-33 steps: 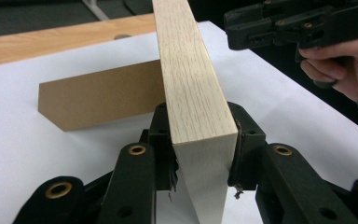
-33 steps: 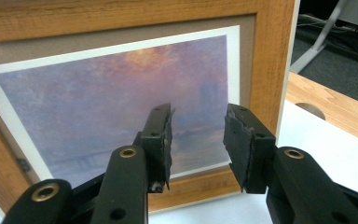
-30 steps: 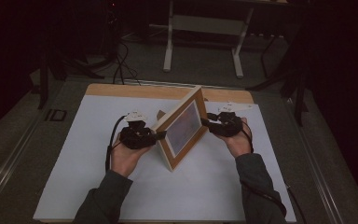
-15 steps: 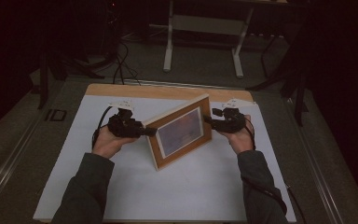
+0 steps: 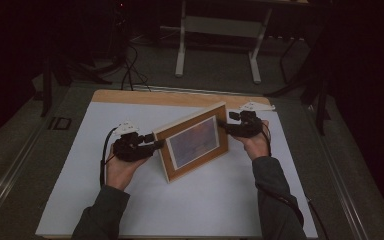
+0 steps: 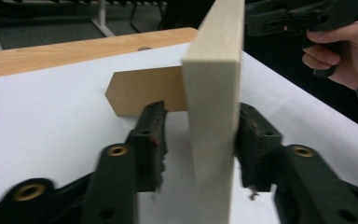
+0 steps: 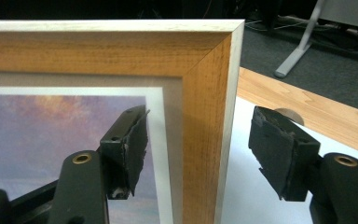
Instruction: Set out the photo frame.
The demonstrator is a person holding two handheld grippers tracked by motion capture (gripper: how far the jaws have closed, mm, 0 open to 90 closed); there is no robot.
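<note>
High view: wooden-framed rectangular picture (image 5: 195, 141) stands upright mid-bench (image 5: 130, 210), turned more face-on than a second ago | left hand-held gripper (image 5: 156, 144) jaws just opened, straddling frame's left edge, one pad touching | right hand-held gripper (image 5: 223, 123) jaws just opened wide, clear of right edge.

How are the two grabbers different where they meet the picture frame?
The left gripper straddles the picture frame's thin side edge, low down; the right gripper straddles its upper corner. The left jaws stand close to the wood, one about touching; the right jaws show clear gaps. Both are black, hand-held, and have just been opening.
</note>
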